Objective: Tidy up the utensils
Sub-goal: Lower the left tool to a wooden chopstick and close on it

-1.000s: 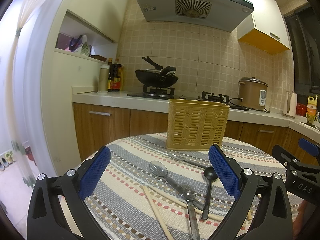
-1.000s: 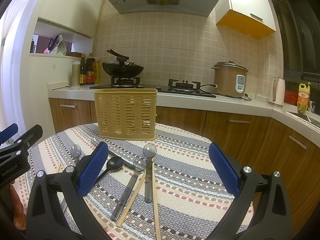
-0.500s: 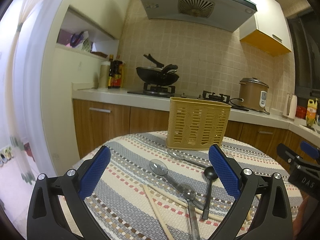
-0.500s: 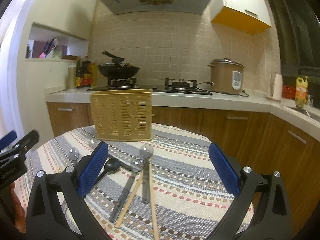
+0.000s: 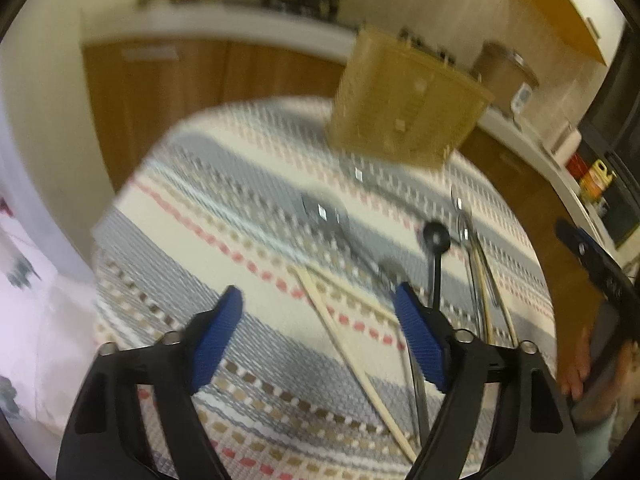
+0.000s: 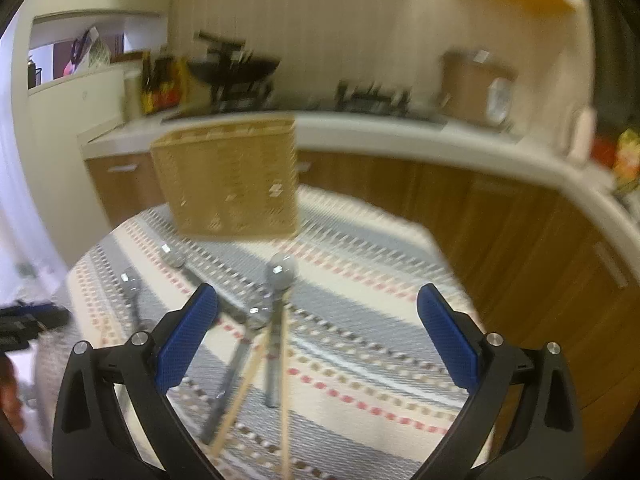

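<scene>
- My left gripper (image 5: 318, 312) has its blue fingers (image 5: 218, 336) spread wide and holds nothing; it hangs over the striped tablecloth (image 5: 224, 200).
- Between and just beyond those fingers lie two wooden chopsticks (image 5: 340, 332), crossing near the right pad. A black spoon (image 5: 436, 248) lies just past the right fingertip, its handle running back toward it.
- A metal spoon (image 5: 324, 214) lies further off, and the yellow slatted basket (image 5: 404, 116) stands at the table's far side, well apart from the fingers.
- My right gripper (image 6: 318, 320) is also spread, with nothing between the pads (image 6: 448, 340).
- In its view a steel spoon (image 6: 280, 280) lies between the fingers, nearer the left one, with chopsticks (image 6: 280, 400) beside its handle.
- Both views are blurred, so finer detail escapes me.
</scene>
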